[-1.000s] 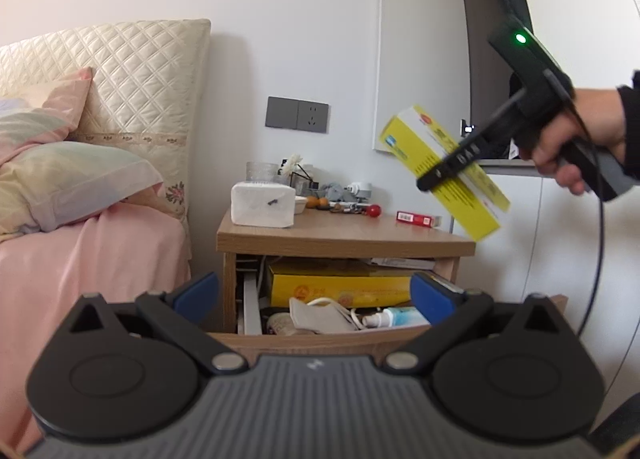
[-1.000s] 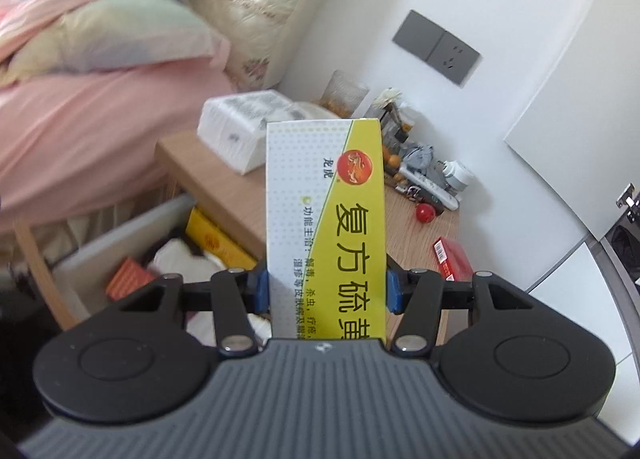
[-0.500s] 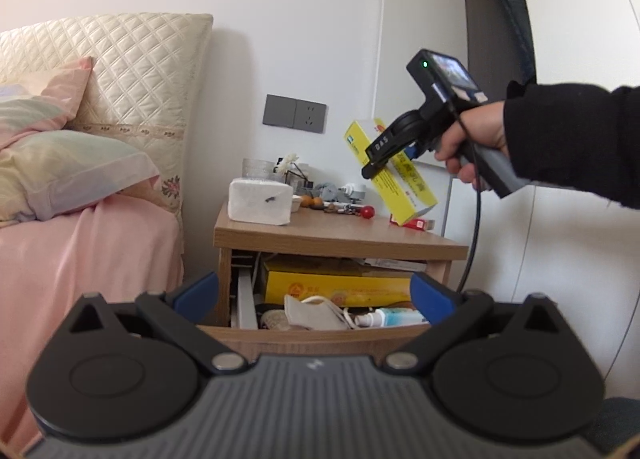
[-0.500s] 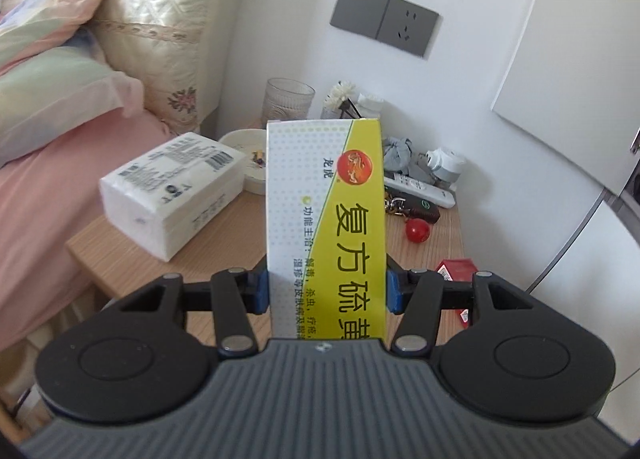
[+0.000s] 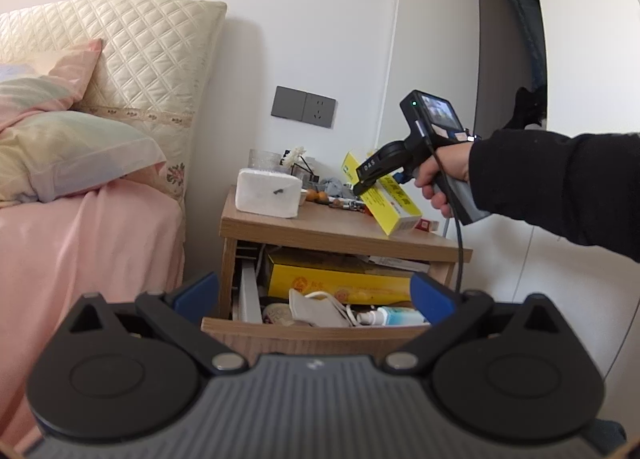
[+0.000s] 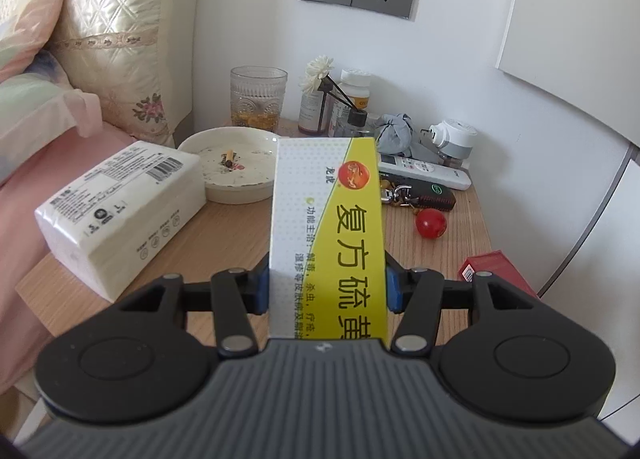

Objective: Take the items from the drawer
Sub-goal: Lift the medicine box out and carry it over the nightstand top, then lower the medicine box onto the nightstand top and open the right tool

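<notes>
- Now lower than half a second ago: right claw [image 6: 327, 286] clamped on the yellow-and-white medicine box [image 6: 328, 227], blue pads pressed to both long sides.
- Seen from the left wrist view, box [image 5: 394, 205] tilted, bottom corner touching or nearly touching the nightstand surface [image 5: 320, 225], where earlier held clear above it.
- Brought closer to the clutter than a second ago: tissue pack [image 6: 120, 215] to the left, ashtray [image 6: 232, 167] behind, red ball keychain [image 6: 431, 223] and red cigarette pack [image 6: 496, 271] to the right.
- Left claw [image 5: 316, 297] spread wide and empty, hanging in front of the open drawer [image 5: 304, 333], much as before.
- Still lying in the drawer: face mask [image 5: 316, 309], small spray bottle [image 5: 390, 315], long yellow box [image 5: 340, 283].
</notes>
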Motion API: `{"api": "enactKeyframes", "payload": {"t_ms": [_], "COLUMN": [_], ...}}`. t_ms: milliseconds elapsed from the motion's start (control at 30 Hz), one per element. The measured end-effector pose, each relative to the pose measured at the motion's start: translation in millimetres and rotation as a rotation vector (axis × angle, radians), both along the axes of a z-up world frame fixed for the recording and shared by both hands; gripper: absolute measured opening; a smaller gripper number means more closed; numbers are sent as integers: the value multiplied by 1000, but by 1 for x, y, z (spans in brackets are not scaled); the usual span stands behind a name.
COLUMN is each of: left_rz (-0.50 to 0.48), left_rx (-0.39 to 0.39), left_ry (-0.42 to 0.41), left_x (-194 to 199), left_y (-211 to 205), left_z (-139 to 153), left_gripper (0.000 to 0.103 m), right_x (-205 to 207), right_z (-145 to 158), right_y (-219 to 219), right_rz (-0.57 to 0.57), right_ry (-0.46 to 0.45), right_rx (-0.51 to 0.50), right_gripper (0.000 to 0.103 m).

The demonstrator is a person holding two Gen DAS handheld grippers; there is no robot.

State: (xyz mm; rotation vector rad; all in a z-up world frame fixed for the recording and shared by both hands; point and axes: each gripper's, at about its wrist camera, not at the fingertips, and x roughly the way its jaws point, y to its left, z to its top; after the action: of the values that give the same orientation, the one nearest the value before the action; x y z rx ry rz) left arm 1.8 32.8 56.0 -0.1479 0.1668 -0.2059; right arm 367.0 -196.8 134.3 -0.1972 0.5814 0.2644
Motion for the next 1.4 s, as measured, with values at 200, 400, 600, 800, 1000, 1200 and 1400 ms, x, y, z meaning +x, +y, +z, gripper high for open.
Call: {"api": "enactKeyframes", "payload": {"t_ms": [200,400,600,800,1000,1200,1400], "left_rz": [1,0,4,12,16,20,15], "left_rx": [-6,-4,-13,-8,7,18,36], "left_ry": [11,10,16,15,5,-5,-14], "left_x": [4,5,7,7,5,3,1], "left_y": [2,2,5,5,4,2,-3], "left_z": [-1,-1,-1,-1,0,1,1], "left_gripper": [103,103,103,103,103,103,103], "right_x": [15,24,28,26,8,-31,-86], "right_z": [-10,-25,-33,-30,-10,16,27], "right_y": [-11,-14,-18,-20,-27,-36,-41], "right_rz": [-15,-17,-26,-40,-57,-56,-28], "right_ry": [26,70,93,81,36,-24,-31], "right_rx": [44,59,96,118,138,173,224], "right_gripper": [55,55,56,57,63,84,85]}}
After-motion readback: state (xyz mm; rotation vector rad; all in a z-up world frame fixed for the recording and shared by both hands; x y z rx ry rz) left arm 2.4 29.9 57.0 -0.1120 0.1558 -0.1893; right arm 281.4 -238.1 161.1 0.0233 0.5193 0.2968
